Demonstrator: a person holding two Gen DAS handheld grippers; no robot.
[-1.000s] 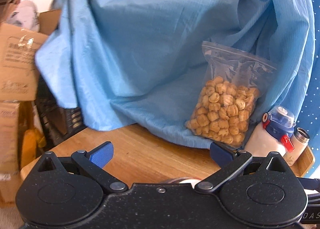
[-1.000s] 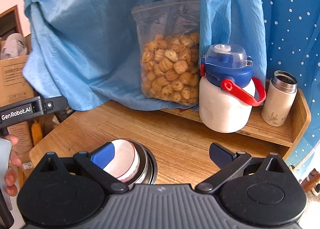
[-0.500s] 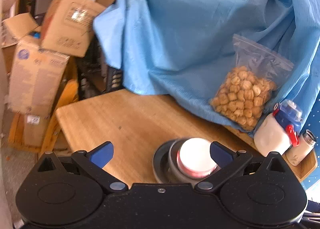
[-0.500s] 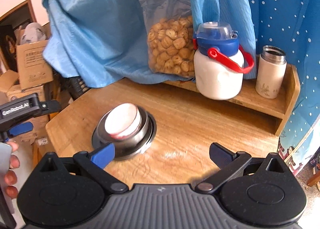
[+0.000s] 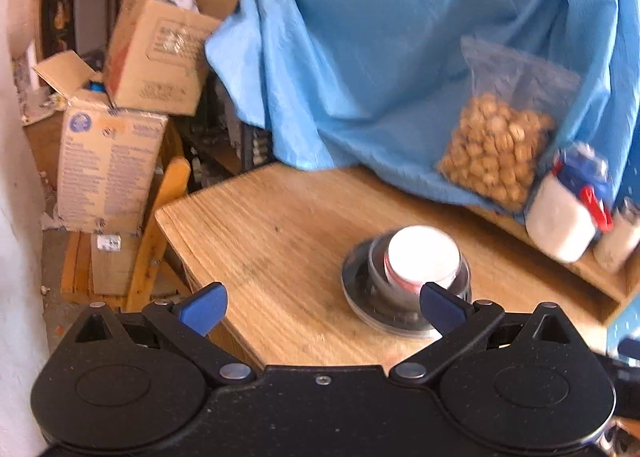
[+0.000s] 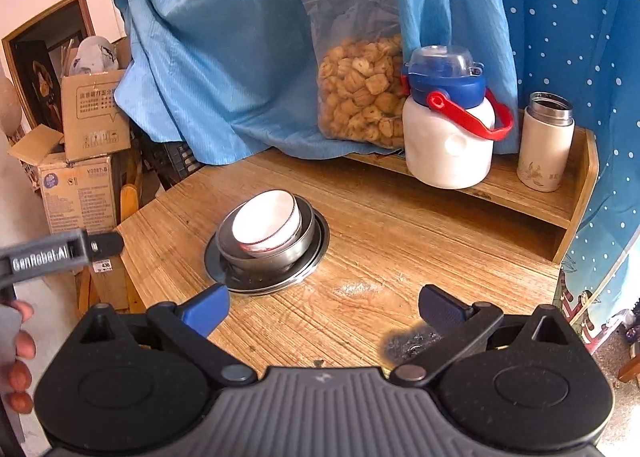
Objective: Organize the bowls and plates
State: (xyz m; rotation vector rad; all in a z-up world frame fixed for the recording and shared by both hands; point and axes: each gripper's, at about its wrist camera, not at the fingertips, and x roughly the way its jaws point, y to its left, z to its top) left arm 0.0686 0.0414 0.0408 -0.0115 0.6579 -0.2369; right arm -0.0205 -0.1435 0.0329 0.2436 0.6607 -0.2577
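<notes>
Both grippers hang over the near edge of the wooden table point(image 6: 400, 241) with their blue-tipped fingers spread wide and nothing between them. The dishes sit nested in one stack: a white ceramic bowl point(image 6: 267, 223) with a red band inside a steel bowl point(image 6: 296, 247), and that on a steel plate point(image 6: 316, 253).

From the right gripper point(image 6: 324, 307), the stack lies just ahead of its left fingertip point(image 6: 206, 311), apart from it. Beyond its right finger, on the raised shelf point(image 6: 532, 201) at the back, stand a white jug with a blue lid and red handle point(image 6: 446, 137) and a small white thermos flask point(image 6: 544, 143), with a clear bag of biscuits point(image 6: 360, 93) leaning on the blue cloth point(image 6: 224, 57).

From the left gripper point(image 5: 322, 305), the stack point(image 5: 404, 277) sits just past its right fingertip point(image 5: 442, 307), partly hidden by it; this view is blurred. Cardboard boxes point(image 5: 108, 173) are piled beyond its left finger.
</notes>
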